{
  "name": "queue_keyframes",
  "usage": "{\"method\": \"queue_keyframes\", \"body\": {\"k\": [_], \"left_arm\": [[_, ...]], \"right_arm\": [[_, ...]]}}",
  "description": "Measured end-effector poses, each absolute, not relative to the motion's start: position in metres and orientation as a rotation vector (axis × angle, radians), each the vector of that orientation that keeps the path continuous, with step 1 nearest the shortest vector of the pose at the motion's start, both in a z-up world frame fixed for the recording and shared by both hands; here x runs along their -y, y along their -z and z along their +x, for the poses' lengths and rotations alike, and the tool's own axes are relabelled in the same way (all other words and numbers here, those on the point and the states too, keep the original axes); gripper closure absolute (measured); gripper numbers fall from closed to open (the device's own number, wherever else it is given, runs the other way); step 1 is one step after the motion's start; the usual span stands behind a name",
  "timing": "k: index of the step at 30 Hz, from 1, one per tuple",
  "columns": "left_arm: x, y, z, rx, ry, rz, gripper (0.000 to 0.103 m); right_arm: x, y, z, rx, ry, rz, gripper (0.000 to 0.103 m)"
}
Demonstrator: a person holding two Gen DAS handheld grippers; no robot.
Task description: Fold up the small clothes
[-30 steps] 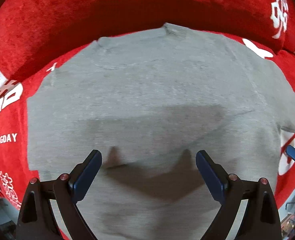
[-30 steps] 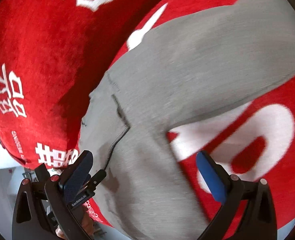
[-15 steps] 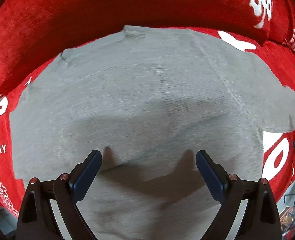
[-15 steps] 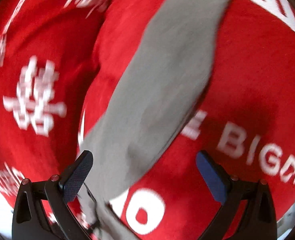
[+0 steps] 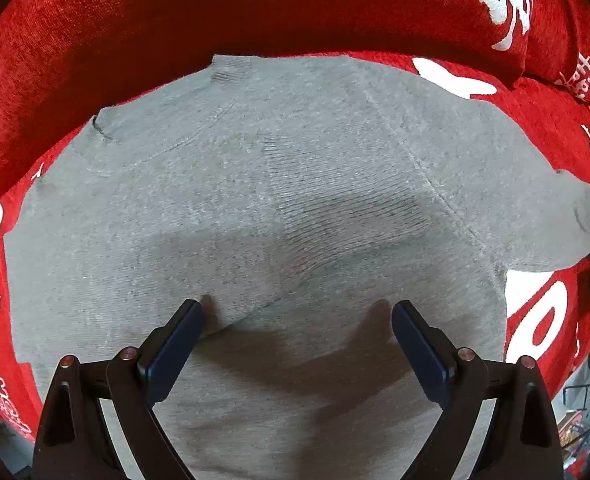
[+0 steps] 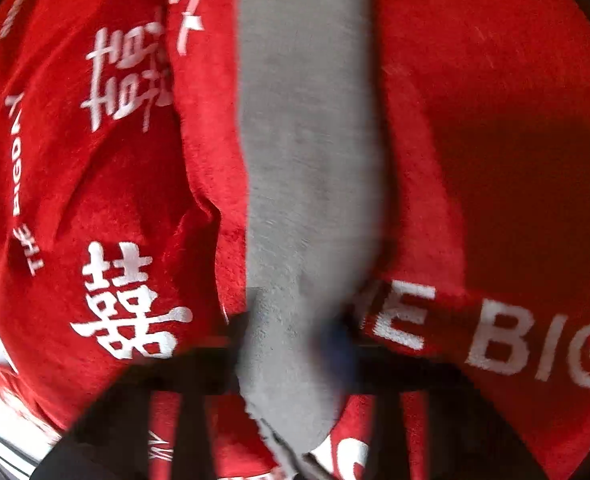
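1. Your left gripper (image 5: 297,316) has its fingers spread wide apart, with nothing between them.
2. The grey knit garment (image 5: 255,208) lies flat on the red blanket (image 5: 175,12), spreading ahead of both left fingers and passing beneath them. The left fingertip (image 5: 193,312) sits just over a shallow crease in the knit; whether it touches the cloth cannot be told.
3. Beyond the right-hand finger of that gripper, the garment's sleeve (image 5: 567,224) runs off toward the edge of view.
4. Your right gripper (image 6: 291,344) appears blurred. Its fingers are drawn close, one on either side of the grey sleeve (image 6: 307,152), clamping it.
5. From those fingers the sleeve extends straight ahead as a long strip over the red blanket (image 6: 495,160), whose white lettering (image 6: 535,344) lies to the right of the right-hand finger.
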State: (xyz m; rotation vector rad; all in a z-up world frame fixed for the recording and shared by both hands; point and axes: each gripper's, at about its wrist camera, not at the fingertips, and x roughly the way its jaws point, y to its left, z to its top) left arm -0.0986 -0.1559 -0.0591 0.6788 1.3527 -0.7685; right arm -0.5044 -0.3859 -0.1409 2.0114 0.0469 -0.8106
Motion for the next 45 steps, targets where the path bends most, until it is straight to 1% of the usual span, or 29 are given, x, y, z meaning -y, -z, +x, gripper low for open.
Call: {"method": "queue_keyframes", "body": {"k": [2, 5, 9, 15, 19, 23, 25, 28, 30, 31, 33, 34, 35, 36, 37, 41, 42, 43, 44, 45], "left_arm": [[0.149, 0.056, -0.095, -1.352, 0.765, 0.669, 0.007], [0.139, 0.052, -0.088, -1.348, 0.755, 0.644, 0.007], [0.127, 0.046, -0.075, -1.333, 0.726, 0.609, 0.007], [0.093, 0.033, -0.048, -1.302, 0.664, 0.530, 0.007], [0.066, 0.030, -0.027, -1.291, 0.600, 0.489, 0.007], [0.034, 0.035, -0.012, -1.299, 0.525, 0.446, 0.007], [0.014, 0.036, -0.002, -1.305, 0.490, 0.416, 0.007], [-0.010, 0.042, 0.012, -1.341, 0.429, 0.361, 0.007], [-0.023, 0.050, 0.018, -1.369, 0.390, 0.331, 0.007], [-0.029, 0.053, 0.021, -1.381, 0.381, 0.311, 0.007], [-0.037, 0.055, 0.024, -1.381, 0.376, 0.290, 0.007], [-0.041, 0.054, 0.025, -1.376, 0.376, 0.283, 0.007], [-0.045, 0.053, 0.027, -1.372, 0.377, 0.275, 0.007], [-0.048, 0.052, 0.030, -1.370, 0.380, 0.263, 0.007], [-0.052, 0.051, 0.032, -1.366, 0.384, 0.249, 0.007], [-0.059, 0.047, 0.042, -1.352, 0.389, 0.221, 0.007], [-0.059, 0.046, 0.044, -1.347, 0.392, 0.217, 0.007], [-0.059, 0.044, 0.048, -1.342, 0.398, 0.210, 0.007], [-0.061, 0.042, 0.051, -1.336, 0.408, 0.195, 0.007], [-0.061, 0.039, 0.054, -1.333, 0.419, 0.179, 0.007]], "right_arm": [[0.384, 0.139, -0.505, -0.018, 0.801, 1.999, 0.094], [0.387, 0.125, -0.496, -0.020, 0.749, 1.932, 0.095], [0.395, 0.089, -0.466, -0.079, 0.607, 1.797, 0.095], [0.391, 0.021, -0.374, -0.233, 0.364, 1.563, 0.095], [0.359, -0.015, -0.277, -0.407, 0.179, 1.367, 0.095], [0.301, -0.016, -0.185, -0.620, 0.024, 1.217, 0.094], [0.268, 0.001, -0.143, -0.733, -0.034, 1.172, 0.094], [0.235, 0.031, -0.103, -0.890, -0.034, 1.147, 0.094], [0.228, 0.048, -0.092, -0.970, 0.003, 1.161, 0.090], [0.228, 0.054, -0.091, -1.003, 0.041, 1.176, 0.090], [0.233, 0.058, -0.100, -1.000, 0.085, 1.228, 0.088], [0.237, 0.056, -0.106, -0.981, 0.106, 1.243, 0.076], [0.241, 0.054, -0.112, -0.963, 0.133, 1.252, 0.060], [0.248, 0.050, -0.119, -0.930, 0.175, 1.263, 0.053], [0.252, 0.049, -0.127, -0.905, 0.200, 1.277, 0.048], [0.274, 0.060, -0.121, -0.860, 0.278, 1.376, 0.048], [0.276, 0.061, -0.114, -0.856, 0.282, 1.381, 0.050], [0.277, 0.059, -0.104, -0.854, 0.274, 1.366, 0.062], [0.274, 0.055, -0.091, -0.862, 0.251, 1.328, 0.081], [0.270, 0.049, -0.083, -0.869, 0.227, 1.288, 0.086]]}}
